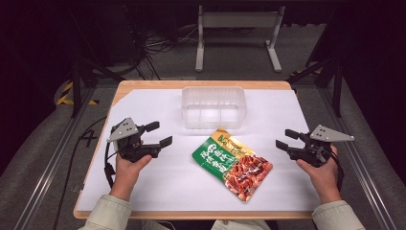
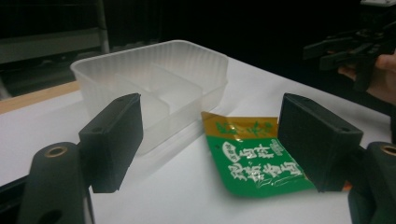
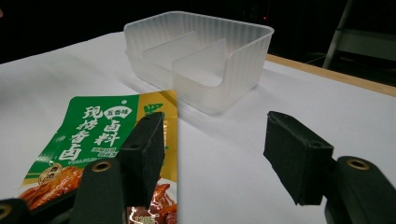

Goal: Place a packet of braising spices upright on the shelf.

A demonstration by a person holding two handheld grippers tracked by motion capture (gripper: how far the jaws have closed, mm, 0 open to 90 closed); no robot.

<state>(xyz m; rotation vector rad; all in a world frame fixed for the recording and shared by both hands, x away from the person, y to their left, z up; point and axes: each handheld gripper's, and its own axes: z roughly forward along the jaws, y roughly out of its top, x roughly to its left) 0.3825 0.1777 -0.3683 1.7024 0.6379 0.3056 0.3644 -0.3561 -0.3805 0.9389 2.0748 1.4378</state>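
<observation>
A green and orange food packet lies flat on the white table cover, just in front of a clear plastic tray with dividers inside. My left gripper hovers open to the packet's left, nothing between its jaws. My right gripper hovers open to the packet's right, also empty; it appears far off in the left gripper view. Both point inward toward the packet.
The white cover spreads over a wooden table whose edge runs along the back. A metal stand and cables lie on the floor beyond. Rails run along both sides of the table.
</observation>
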